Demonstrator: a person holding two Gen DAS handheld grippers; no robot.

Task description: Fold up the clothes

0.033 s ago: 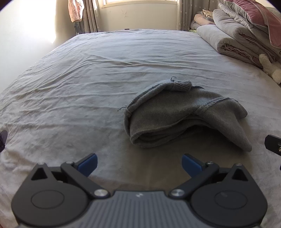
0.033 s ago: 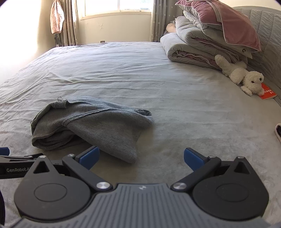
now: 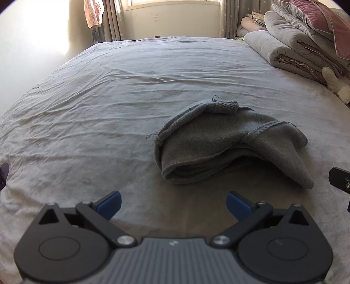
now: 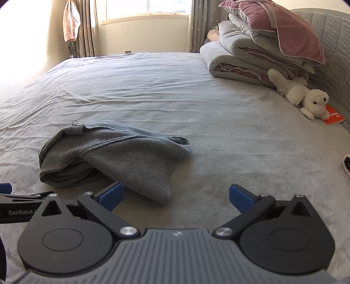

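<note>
A grey knit garment (image 3: 229, 144) lies folded in a loose bundle on the grey bed sheet (image 3: 109, 109). It also shows in the right wrist view (image 4: 113, 157), left of centre. My left gripper (image 3: 174, 204) is open and empty, just short of the garment's near edge. My right gripper (image 4: 176, 196) is open and empty, with its left fingertip (image 4: 111, 194) close to the garment's near corner. Neither gripper touches the cloth.
Folded quilts and a pink pillow (image 4: 262, 48) are stacked at the back right by the headboard. A white plush dog (image 4: 301, 96) and a red booklet (image 4: 333, 118) lie beside them. A window and curtains (image 4: 142, 13) stand behind the bed.
</note>
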